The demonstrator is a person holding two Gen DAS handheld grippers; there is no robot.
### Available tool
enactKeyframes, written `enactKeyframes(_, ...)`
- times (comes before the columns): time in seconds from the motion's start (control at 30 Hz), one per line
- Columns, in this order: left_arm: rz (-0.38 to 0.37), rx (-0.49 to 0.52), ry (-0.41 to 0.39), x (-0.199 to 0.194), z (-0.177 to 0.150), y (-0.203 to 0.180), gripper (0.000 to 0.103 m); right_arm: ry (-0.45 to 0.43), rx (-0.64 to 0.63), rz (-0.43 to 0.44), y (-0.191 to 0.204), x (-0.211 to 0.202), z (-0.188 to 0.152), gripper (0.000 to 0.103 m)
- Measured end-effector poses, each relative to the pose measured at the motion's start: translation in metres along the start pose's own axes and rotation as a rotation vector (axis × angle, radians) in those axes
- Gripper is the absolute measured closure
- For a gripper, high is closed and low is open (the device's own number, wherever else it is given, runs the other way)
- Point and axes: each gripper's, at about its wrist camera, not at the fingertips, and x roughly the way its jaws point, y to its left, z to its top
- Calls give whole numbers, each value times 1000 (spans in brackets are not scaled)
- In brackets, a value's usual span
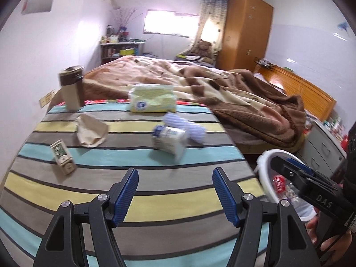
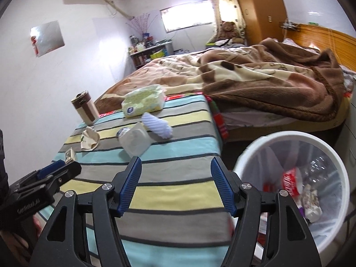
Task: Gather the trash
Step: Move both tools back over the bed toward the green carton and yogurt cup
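Observation:
On the striped cloth (image 1: 155, 191) lie a plastic milk bottle on its side (image 1: 169, 139) (image 2: 134, 141), a crumpled brown paper bag (image 1: 91, 132) (image 2: 90, 139), a small green-and-tan carton (image 1: 62, 156) (image 2: 70, 154) and a lavender ribbed object (image 1: 187, 125) (image 2: 158, 125). My left gripper (image 1: 175, 193) is open and empty above the cloth, short of the bottle. My right gripper (image 2: 175, 184) is open and empty over the cloth's right part. The white bin (image 2: 242, 162) (image 1: 262, 169) at the right holds a red wrapper and other trash.
A brown-and-cream tumbler (image 1: 72, 89) (image 2: 85, 108) stands at the back left. A tissue pack (image 1: 152, 99) (image 2: 143, 103) lies behind the bottle. A bed with a brown blanket (image 1: 222, 84) lies beyond. Grey drawers (image 1: 322, 149) stand right of the bin.

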Motion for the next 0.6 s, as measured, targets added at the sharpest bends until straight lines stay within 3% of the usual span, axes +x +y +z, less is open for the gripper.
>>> enactKeyframes(0.33,101,-124,3,8,9,78,34,65,-68,36,31,38,6,35)
enactKeyframes(0.6,168,-169,14,19,13,125,33,81,-135,63,58,66,23,34)
